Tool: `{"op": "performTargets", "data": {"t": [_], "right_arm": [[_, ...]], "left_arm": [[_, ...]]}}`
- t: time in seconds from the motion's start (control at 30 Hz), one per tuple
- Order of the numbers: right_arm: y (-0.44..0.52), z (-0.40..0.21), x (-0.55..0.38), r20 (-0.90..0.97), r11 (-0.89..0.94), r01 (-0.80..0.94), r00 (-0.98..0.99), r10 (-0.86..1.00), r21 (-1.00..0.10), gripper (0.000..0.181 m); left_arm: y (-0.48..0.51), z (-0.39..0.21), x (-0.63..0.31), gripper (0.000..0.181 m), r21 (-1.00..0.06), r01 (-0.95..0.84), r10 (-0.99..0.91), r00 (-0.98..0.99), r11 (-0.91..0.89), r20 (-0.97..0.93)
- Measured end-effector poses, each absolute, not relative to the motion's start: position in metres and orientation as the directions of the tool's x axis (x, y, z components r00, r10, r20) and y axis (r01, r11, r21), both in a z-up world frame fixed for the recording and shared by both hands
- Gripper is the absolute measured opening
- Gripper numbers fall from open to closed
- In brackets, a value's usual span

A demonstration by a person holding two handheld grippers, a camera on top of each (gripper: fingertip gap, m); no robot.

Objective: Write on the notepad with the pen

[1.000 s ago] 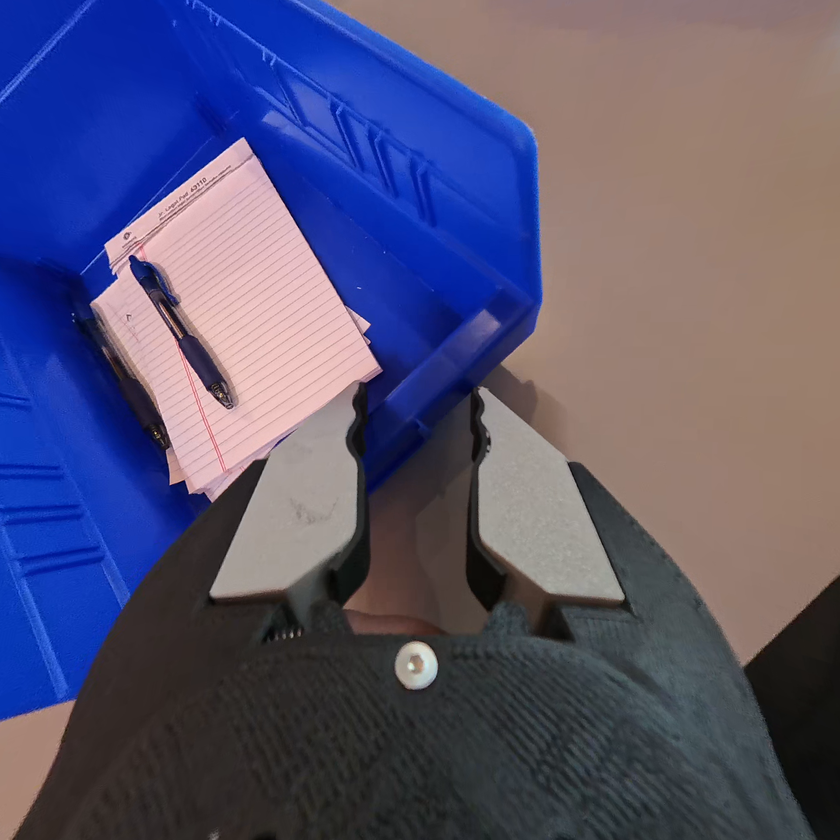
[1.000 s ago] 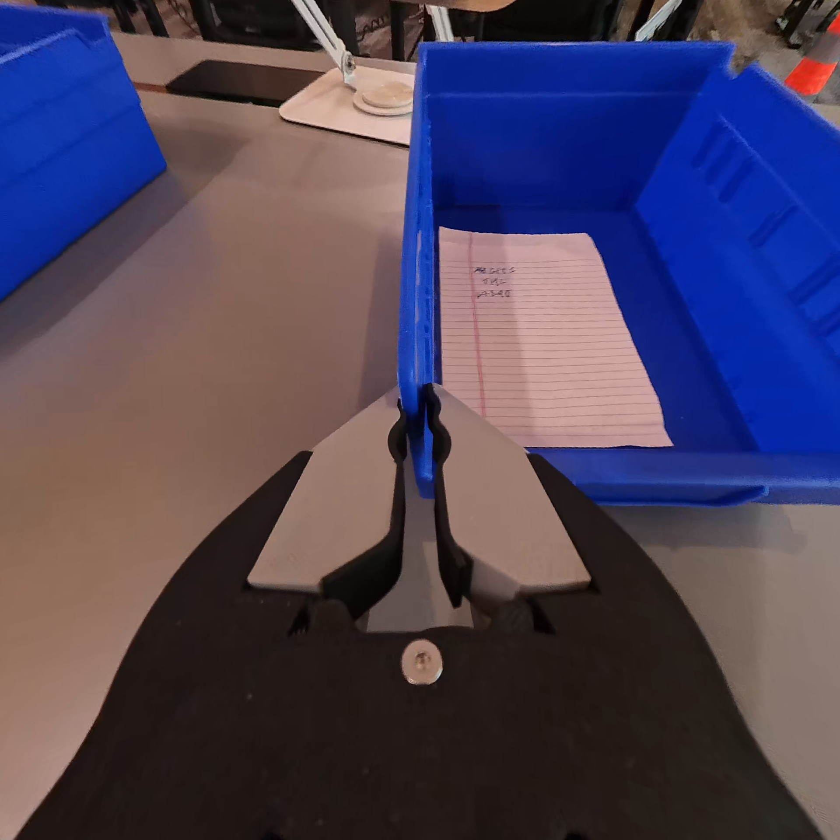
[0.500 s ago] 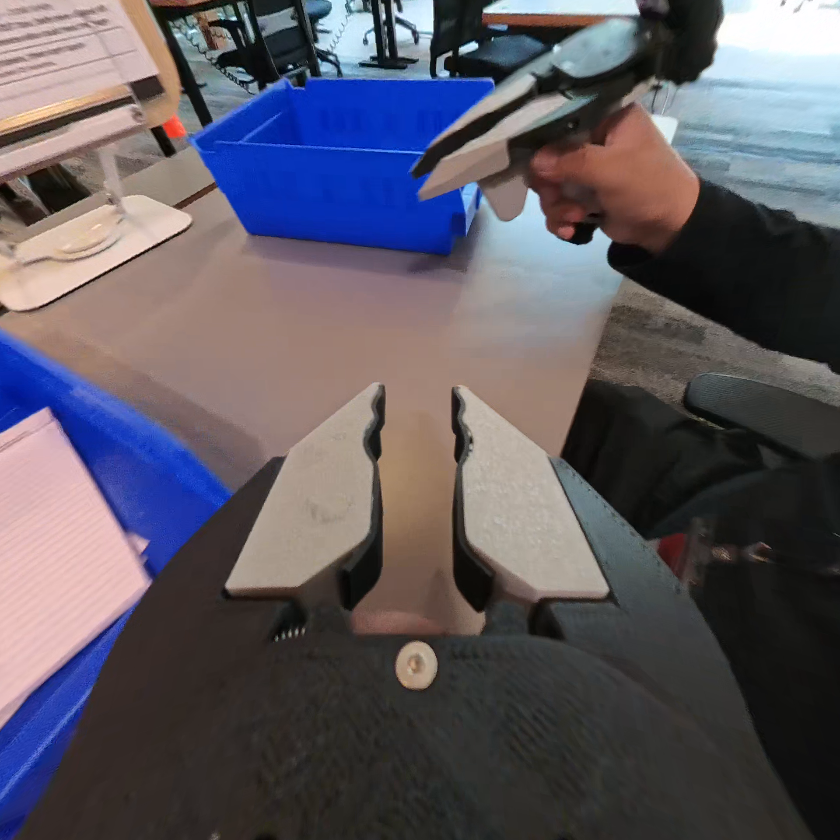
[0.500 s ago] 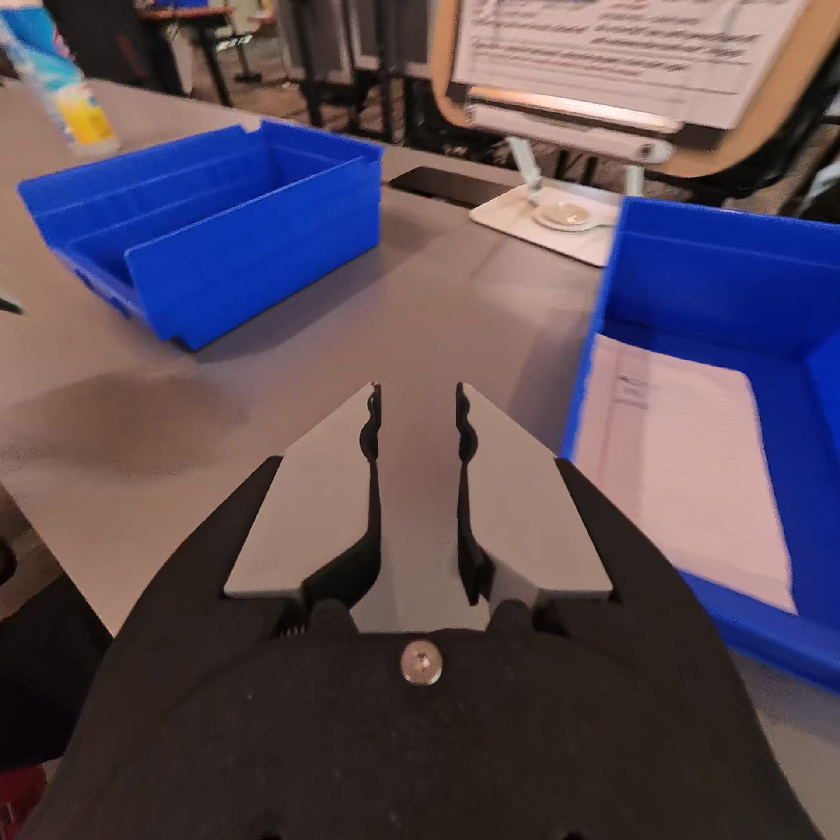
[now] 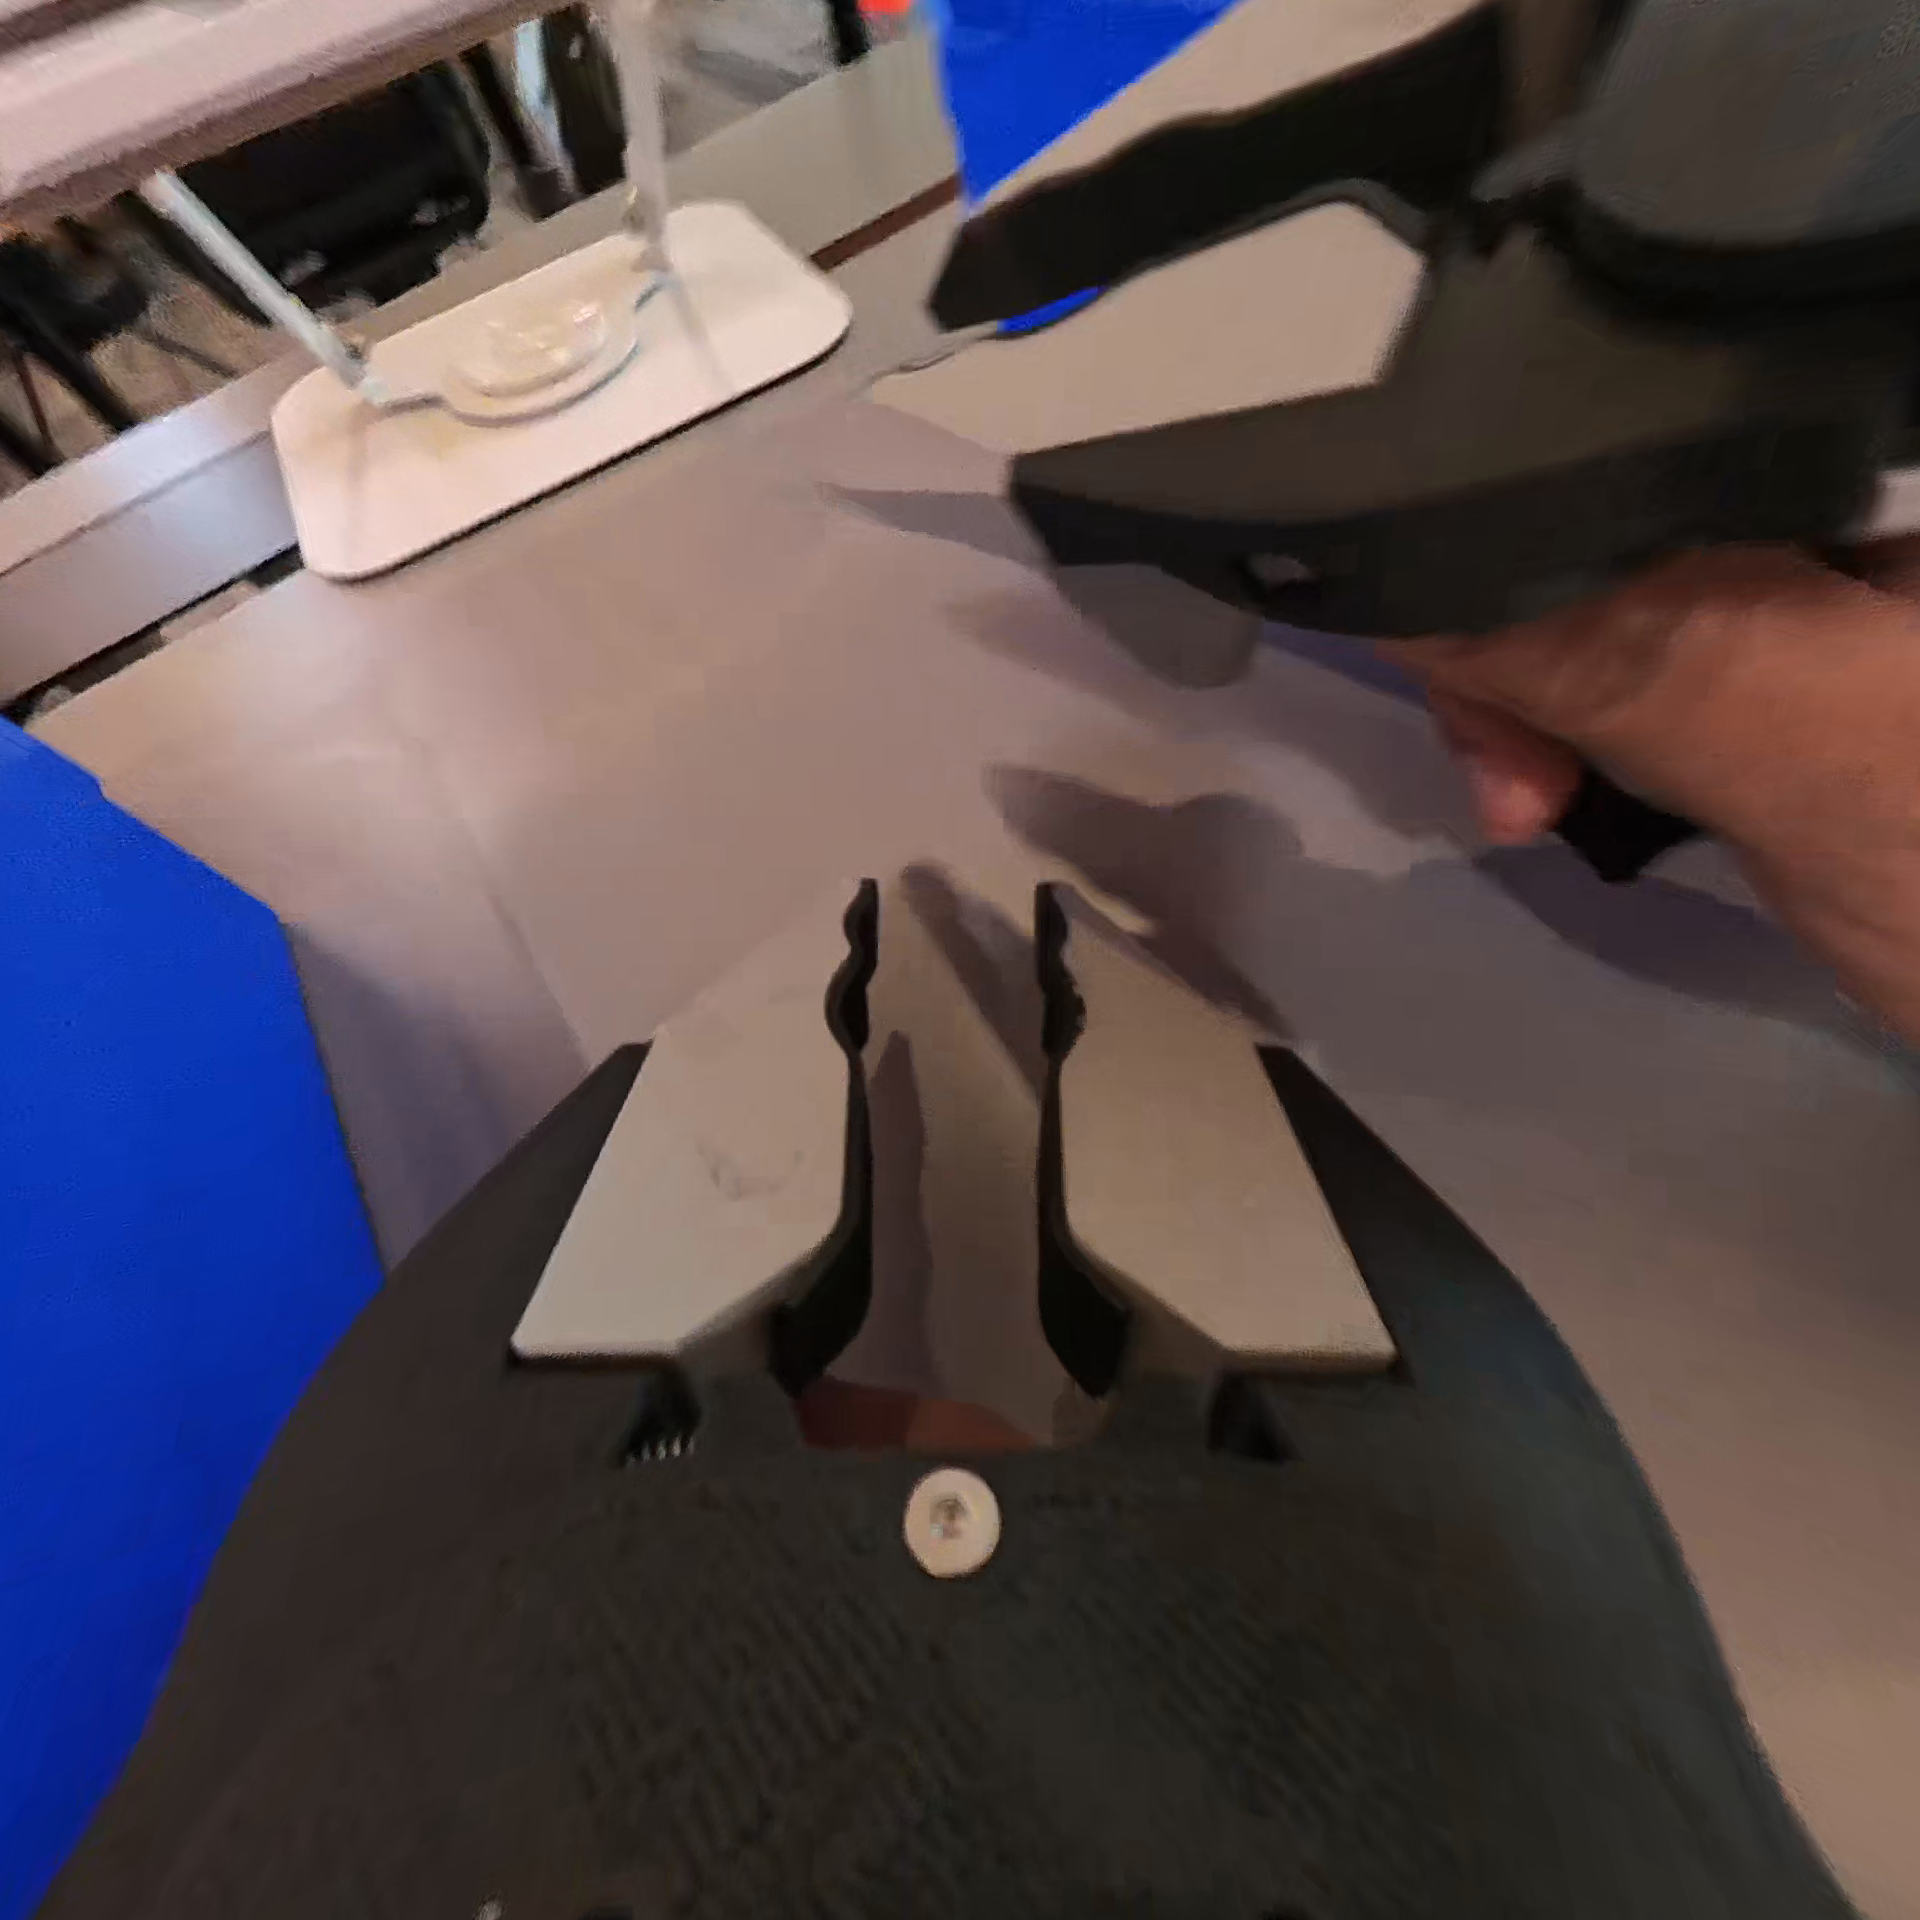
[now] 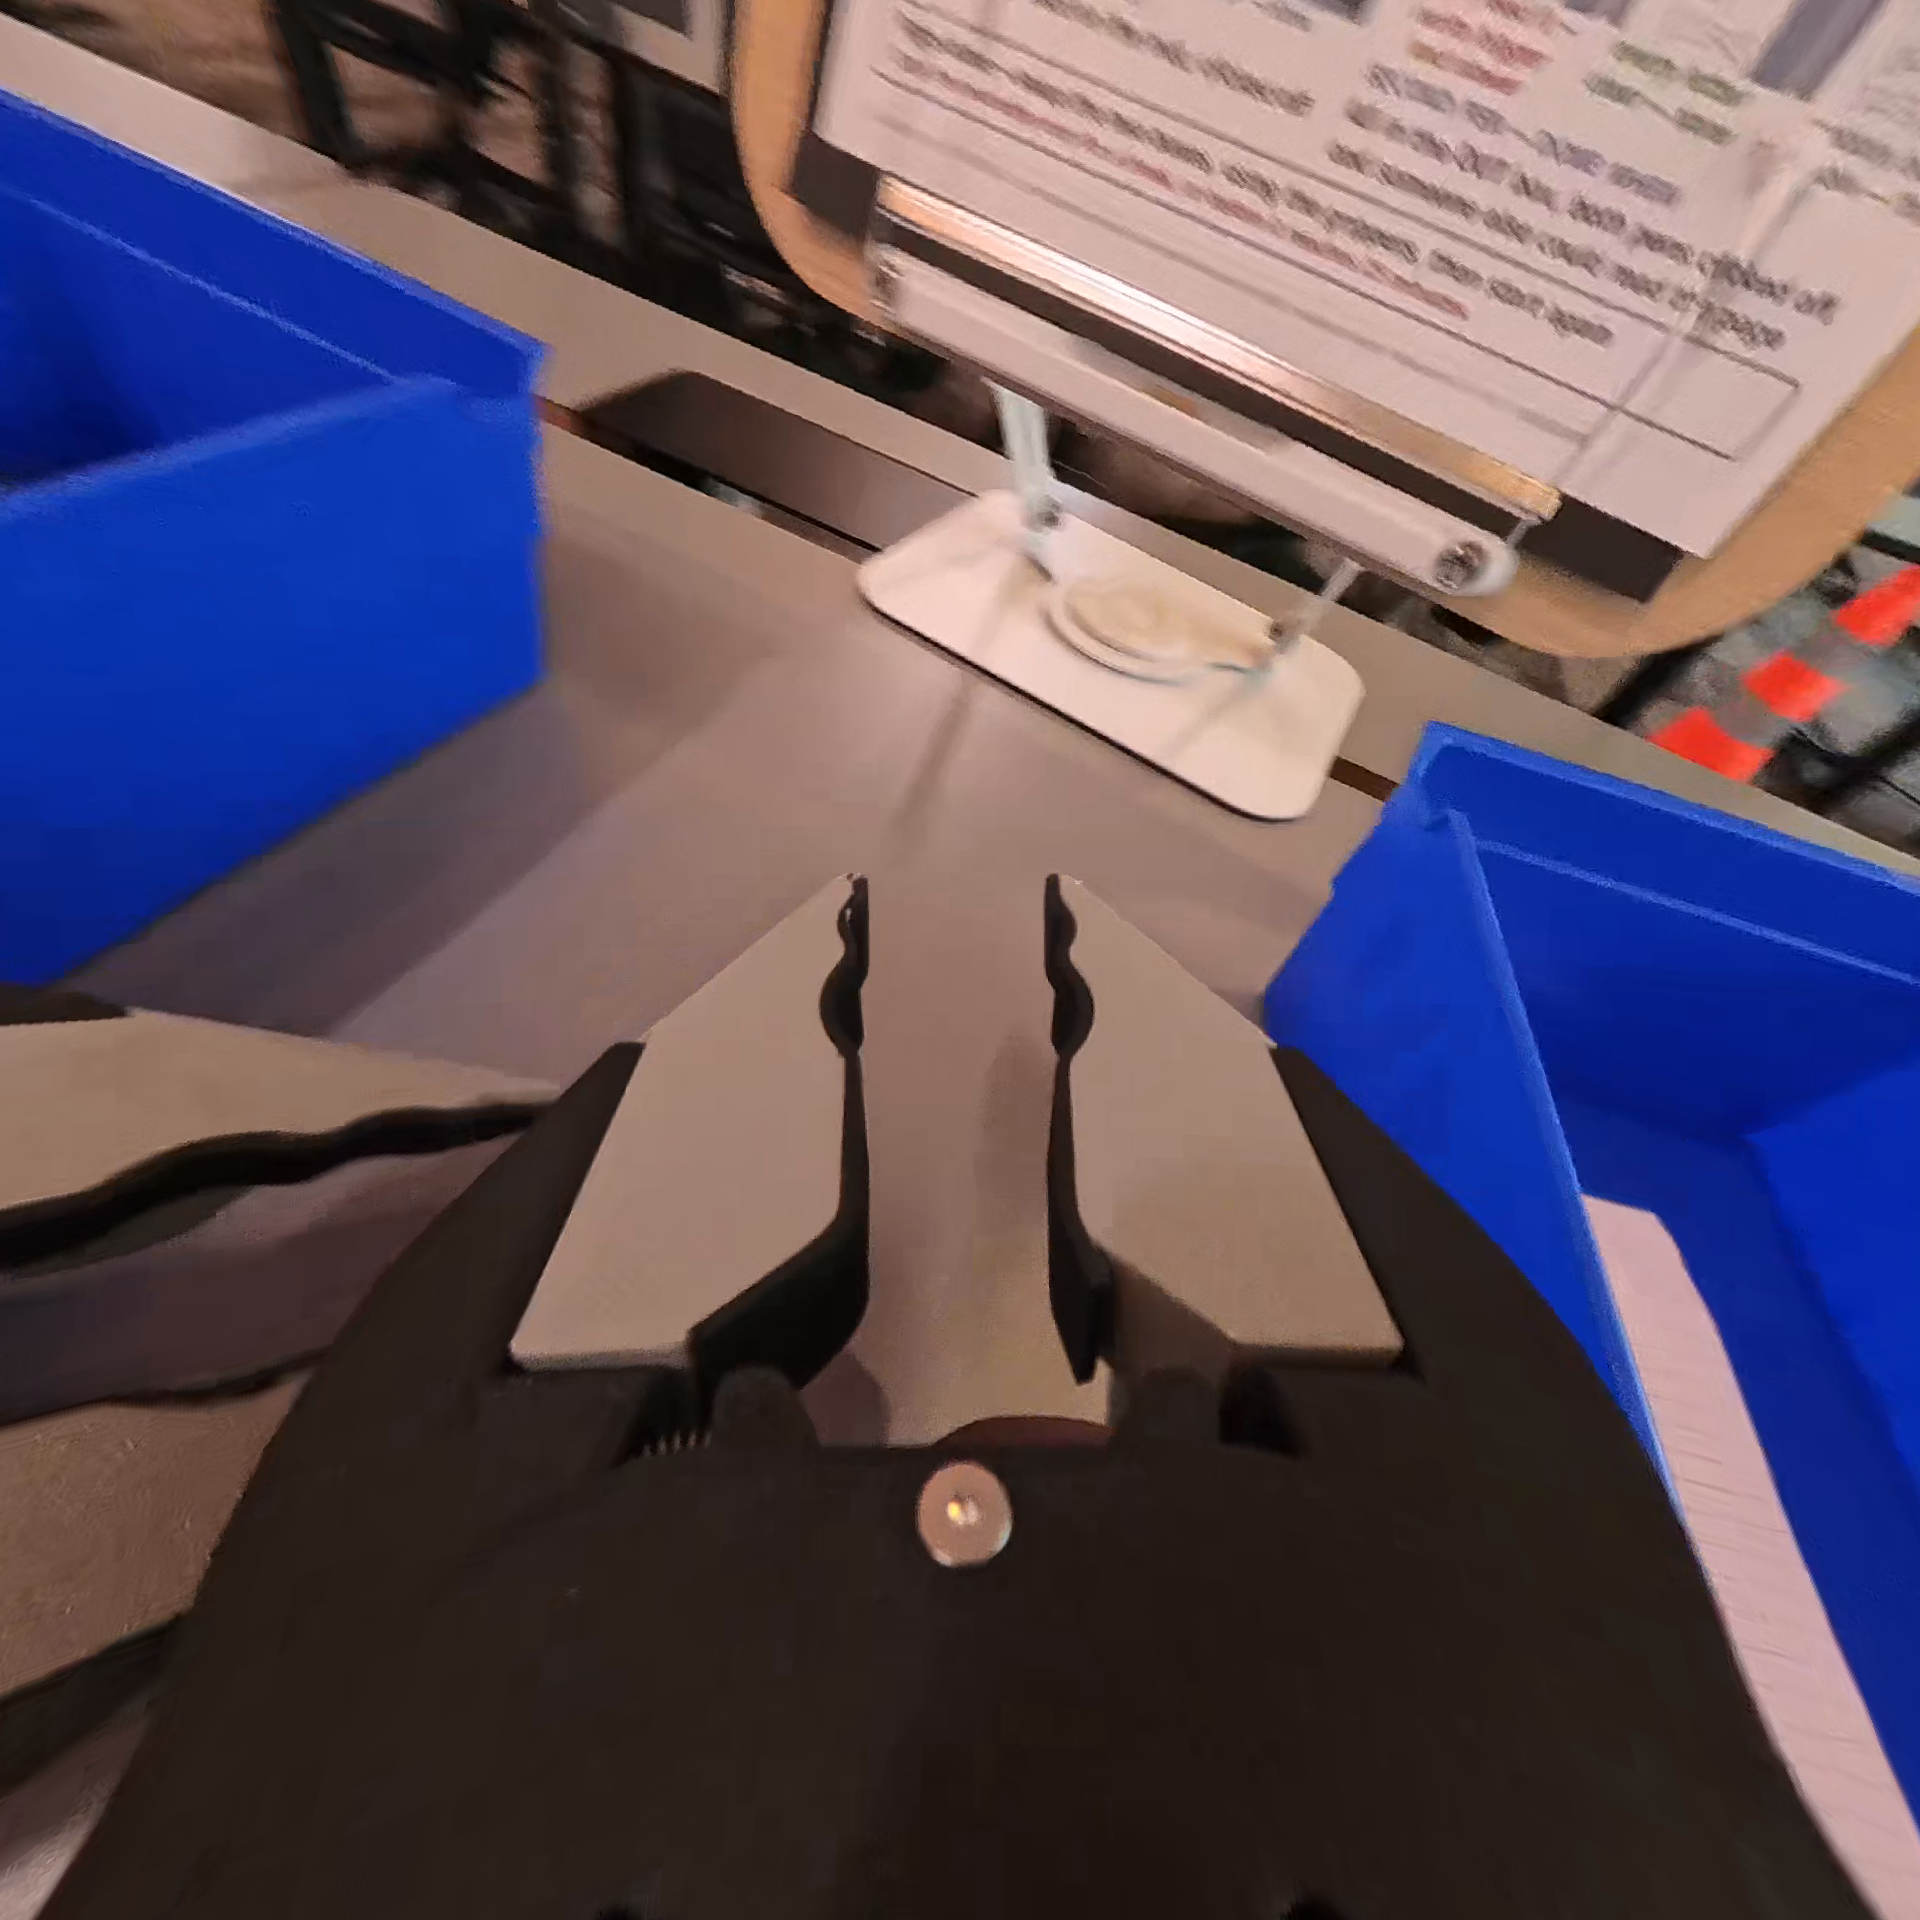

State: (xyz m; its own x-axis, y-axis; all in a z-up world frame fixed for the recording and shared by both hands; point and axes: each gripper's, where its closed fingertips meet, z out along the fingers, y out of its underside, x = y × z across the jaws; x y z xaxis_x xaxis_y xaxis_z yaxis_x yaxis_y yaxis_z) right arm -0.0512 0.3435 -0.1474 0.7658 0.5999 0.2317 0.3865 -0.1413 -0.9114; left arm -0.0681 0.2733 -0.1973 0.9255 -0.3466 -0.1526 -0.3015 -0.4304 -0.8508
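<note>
My left gripper (image 5: 956, 902) is open and empty, low over the grey table (image 5: 623, 727). My right gripper (image 6: 954, 899) is open and empty above the table. It also shows in the left wrist view (image 5: 914, 343) at the upper right, blurred, held by a hand (image 5: 1714, 748). The left gripper shows in the right wrist view (image 6: 447, 1122) at the lower left. A lined pink sheet (image 6: 1725, 1507) lies in the blue bin (image 6: 1507, 1039) on the right. No pen and no notepad is in view.
A second blue bin (image 6: 260, 623) stands at the left, and its wall shows beside my left gripper (image 5: 125, 1143). A white stand base (image 5: 561, 384) (image 6: 1122, 644) carries a board with printed sheets (image 6: 1351, 156) at the table's back. My right fingertips sit around 9 cm from my left ones.
My right gripper let go of the bin wall, opened and swung left. My left gripper turned away from the bin with the notepad and pens. Both now sit close together over the table.
</note>
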Motion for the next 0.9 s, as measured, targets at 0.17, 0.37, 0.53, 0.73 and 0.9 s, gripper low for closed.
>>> {"op": "performTargets", "data": {"t": [0.17, 0.37, 0.53, 0.73, 0.9], "right_arm": [[0.41, -0.172, 0.01, 0.364, -0.253, 0.437, 0.886, 0.288, -0.863, 0.018], [0.436, -0.184, 0.057, 0.314, -0.373, 0.355, 0.935, 0.167, -0.858, 0.031], [0.425, -0.17, 0.04, 0.258, -0.292, 0.324, 0.935, 0.243, -0.9, 0.037], [0.397, -0.155, -0.004, 0.27, -0.15, 0.365, 0.859, 0.434, -0.919, 0.054], [0.388, -0.162, -0.019, 0.258, -0.16, 0.383, 0.823, 0.506, -0.91, 0.054]], "left_arm": [[0.32, -0.2, -0.114, 0.028, -0.845, -0.184, -0.141, 0.981, -0.502, -0.13], [0.32, -0.201, -0.117, 0.051, -0.851, -0.071, -0.171, 0.985, -0.52, 0.022], [0.32, -0.202, -0.121, 0.054, -0.844, 0.013, -0.162, 0.98, -0.536, 0.118], [0.319, -0.205, -0.115, 0.057, -0.837, -0.032, -0.198, 0.976, -0.546, 0.091], [0.317, -0.201, -0.11, 0.056, -0.851, -0.09, -0.221, 0.975, -0.517, 0.032]]}}
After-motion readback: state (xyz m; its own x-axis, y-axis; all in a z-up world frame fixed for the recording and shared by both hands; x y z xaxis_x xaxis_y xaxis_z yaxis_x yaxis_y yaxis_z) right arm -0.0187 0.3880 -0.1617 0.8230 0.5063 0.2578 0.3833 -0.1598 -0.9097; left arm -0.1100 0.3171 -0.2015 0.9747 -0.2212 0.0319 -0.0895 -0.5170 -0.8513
